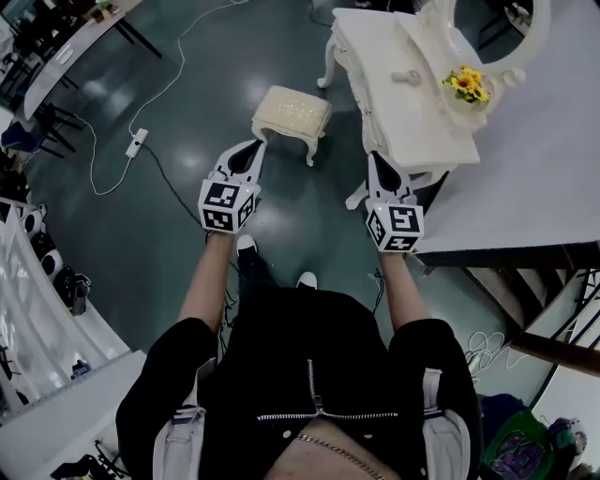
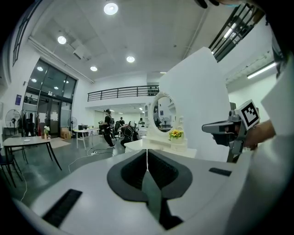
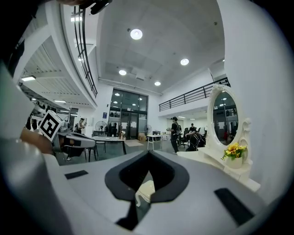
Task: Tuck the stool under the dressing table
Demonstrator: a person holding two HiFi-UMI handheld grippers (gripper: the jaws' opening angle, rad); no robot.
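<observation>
Just ahead of the left gripper (image 1: 255, 147), clenched on nothing like the right gripper (image 1: 376, 159), the stool (image 1: 292, 113) is seen standing left of the dressing table (image 1: 377, 54), not yet under it.

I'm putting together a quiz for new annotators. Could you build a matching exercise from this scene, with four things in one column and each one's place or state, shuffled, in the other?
Things:
1. stool
2. yellow flowers
3. power strip
4. left gripper

Places or states:
A. lying on the floor on a white cable
B. jaws shut, nothing between them
C. on the dressing table, beside the mirror
D. standing on the floor, out from the dressing table, not under it

Pairs: 1-D, 2-C, 3-A, 4-B
</observation>
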